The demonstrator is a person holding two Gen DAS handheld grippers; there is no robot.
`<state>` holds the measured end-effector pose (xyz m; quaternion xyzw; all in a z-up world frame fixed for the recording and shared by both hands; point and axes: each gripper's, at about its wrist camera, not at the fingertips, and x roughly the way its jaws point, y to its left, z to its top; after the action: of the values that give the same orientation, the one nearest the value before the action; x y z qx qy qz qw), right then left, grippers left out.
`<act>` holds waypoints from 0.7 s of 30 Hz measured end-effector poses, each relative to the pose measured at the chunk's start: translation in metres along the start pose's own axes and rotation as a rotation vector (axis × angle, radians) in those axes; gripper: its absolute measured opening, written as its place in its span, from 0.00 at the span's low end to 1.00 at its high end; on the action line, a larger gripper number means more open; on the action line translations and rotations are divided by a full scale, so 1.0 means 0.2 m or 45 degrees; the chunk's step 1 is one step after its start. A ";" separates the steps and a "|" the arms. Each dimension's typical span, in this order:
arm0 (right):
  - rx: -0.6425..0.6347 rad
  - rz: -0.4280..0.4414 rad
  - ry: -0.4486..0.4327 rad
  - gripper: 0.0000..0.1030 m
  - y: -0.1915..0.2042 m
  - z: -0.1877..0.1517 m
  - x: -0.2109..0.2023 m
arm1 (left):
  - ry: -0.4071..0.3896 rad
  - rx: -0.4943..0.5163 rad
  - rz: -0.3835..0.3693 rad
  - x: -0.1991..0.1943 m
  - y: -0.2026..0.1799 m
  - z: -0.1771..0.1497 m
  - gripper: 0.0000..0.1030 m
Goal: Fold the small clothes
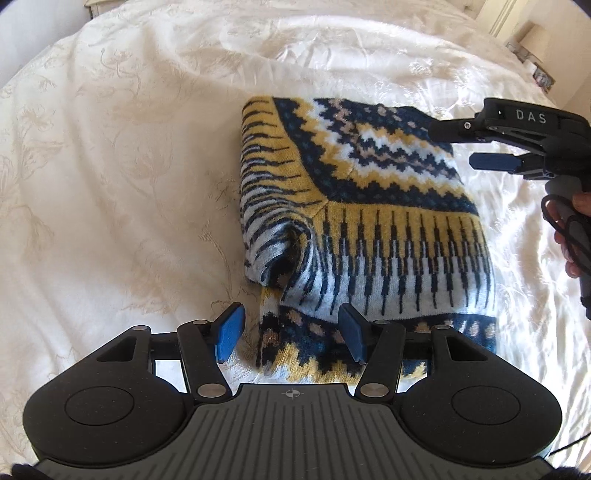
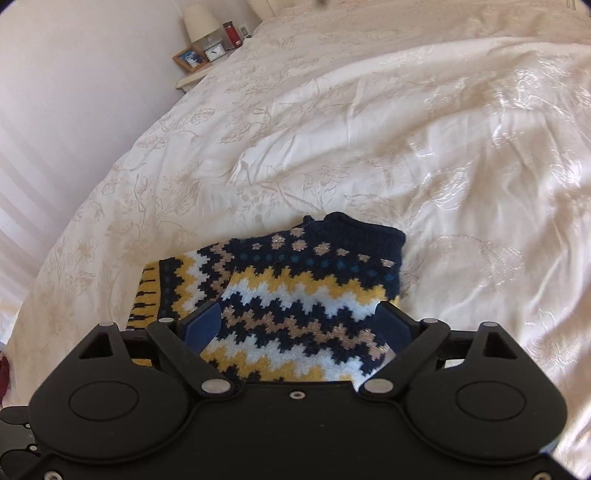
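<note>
Both grippers' fingers (image 1: 231, 334) are spread wide and hold nothing, so pinch the soft, floppy, probably light sweater (image 1: 354, 206) on the bed (image 1: 110, 166) by its thick bottom edge.

Cream bedspread (image 2: 332, 129), bedside lamp (image 2: 200, 23)

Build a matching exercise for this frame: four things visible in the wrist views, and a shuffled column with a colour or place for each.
Things:
1. sweater collar
2. bedspread
3. left gripper fingers
4. bottle

Descriptions:
A. cream with a floral pattern
B. red, on the bedside table near the lamp
C. solid navy knit
D. open, blue pads, at the sweater's near edge

Pairs: 1-C, 2-A, 3-D, 4-B
</note>
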<state>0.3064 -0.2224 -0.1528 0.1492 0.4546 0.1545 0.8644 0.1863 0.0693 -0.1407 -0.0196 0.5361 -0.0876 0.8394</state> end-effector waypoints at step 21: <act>0.271 0.150 0.217 0.92 -0.20 -0.20 0.19 | 0.111 -0.109 -0.227 0.28 0.08 0.08 0.66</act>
<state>0.2987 -0.2397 -0.2180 0.2525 0.5307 0.1681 0.7914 0.2261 0.0739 -0.1850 -0.0993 0.5716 -0.1395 0.8024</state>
